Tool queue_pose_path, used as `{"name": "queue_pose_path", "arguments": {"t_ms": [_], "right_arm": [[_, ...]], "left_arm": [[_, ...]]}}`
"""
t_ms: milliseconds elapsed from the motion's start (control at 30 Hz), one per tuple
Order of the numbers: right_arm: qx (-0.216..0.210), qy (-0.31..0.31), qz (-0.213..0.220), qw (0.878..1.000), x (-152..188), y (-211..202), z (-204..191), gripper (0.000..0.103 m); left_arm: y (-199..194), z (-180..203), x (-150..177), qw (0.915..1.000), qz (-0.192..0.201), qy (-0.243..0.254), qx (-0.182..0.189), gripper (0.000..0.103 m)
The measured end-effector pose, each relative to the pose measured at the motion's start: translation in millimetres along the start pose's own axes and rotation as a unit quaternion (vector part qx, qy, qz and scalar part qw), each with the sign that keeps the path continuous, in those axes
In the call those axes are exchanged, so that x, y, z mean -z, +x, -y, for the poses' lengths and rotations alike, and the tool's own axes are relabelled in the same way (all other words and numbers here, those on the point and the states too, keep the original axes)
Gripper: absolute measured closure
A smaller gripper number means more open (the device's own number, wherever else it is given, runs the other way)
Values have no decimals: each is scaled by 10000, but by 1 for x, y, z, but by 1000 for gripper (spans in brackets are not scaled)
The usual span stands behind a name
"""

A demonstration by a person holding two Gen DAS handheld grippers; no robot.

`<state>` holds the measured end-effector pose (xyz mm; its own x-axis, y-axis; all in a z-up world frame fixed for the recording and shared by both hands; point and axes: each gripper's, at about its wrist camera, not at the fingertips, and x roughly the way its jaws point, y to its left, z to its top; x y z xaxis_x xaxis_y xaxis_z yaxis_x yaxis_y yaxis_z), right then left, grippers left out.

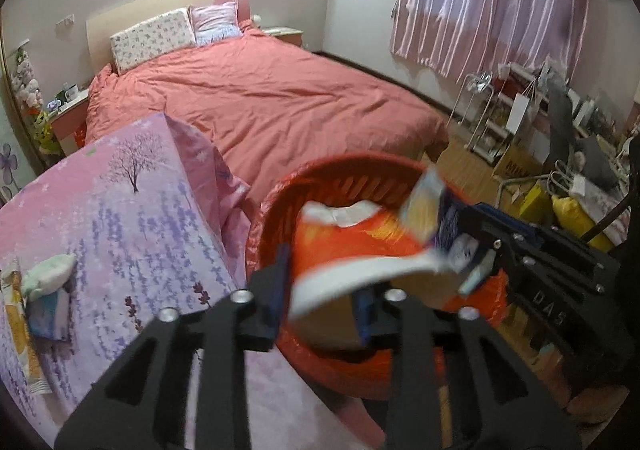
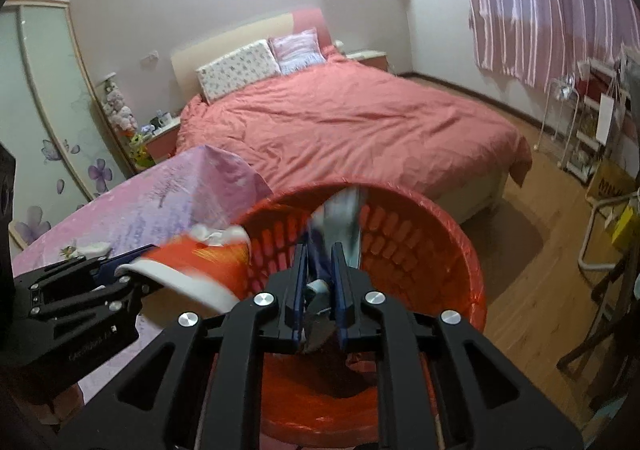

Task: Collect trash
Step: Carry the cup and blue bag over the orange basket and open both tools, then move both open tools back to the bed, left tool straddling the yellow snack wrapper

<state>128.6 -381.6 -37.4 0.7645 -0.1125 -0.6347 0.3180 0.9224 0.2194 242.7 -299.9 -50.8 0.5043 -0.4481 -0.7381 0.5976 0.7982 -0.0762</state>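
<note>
A red slatted basket [image 1: 352, 170] [image 2: 460, 234] lined with an orange bag stands right below both grippers. My left gripper [image 1: 320, 290] [image 2: 128, 272] hangs over its near rim, jaws apart. A blurred orange-and-white packet [image 1: 352, 246] [image 2: 200, 262] lies across the gap, not pinched. My right gripper [image 2: 320, 282] [image 1: 470, 246] is over the basket's middle. Its blue pads sit close together on a blue-and-yellow snack wrapper [image 1: 426, 210] [image 2: 340, 218] that sticks up past the tips.
A surface covered in lavender-print cloth [image 1: 140, 218] lies left of the basket, with a crumpled tissue [image 1: 48, 274] and other wrappers [image 1: 48, 314] on it. A bed with a pink cover [image 1: 280, 98] is behind. Shelves and clutter [image 1: 520, 118] line the right wall.
</note>
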Motion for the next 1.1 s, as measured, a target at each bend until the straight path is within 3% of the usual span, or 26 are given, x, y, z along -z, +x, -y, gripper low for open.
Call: {"name": "queue_pose_path", "arguments": {"t_ms": [67, 133, 333, 567, 733, 967, 1100], "right_arm": [[49, 89, -22, 9999, 4, 1, 5, 70], [92, 140, -18, 9999, 6, 1, 7, 61], [115, 230, 3, 9997, 6, -2, 7, 48], [86, 86, 81, 9999, 9, -11, -8, 42], [26, -46, 158, 9999, 17, -17, -31, 33], [-189, -373, -14, 9991, 37, -12, -76, 33], [-287, -546, -147, 9980, 48, -8, -96, 33]], "left_arm": [[5, -3, 3, 10000, -58, -16, -35, 68], [6, -8, 6, 9999, -73, -42, -93, 63], [-6, -26, 15, 9996, 3, -139, -226, 52], [-44, -54, 36, 9974, 238, -121, -667, 35], [-83, -104, 62, 9899, 435, -337, -1308, 26], [-111, -195, 94, 9702, 428, -1256, -2026, 25], [-105, -222, 98, 9653, 302, -1595, -2048, 29]]}}
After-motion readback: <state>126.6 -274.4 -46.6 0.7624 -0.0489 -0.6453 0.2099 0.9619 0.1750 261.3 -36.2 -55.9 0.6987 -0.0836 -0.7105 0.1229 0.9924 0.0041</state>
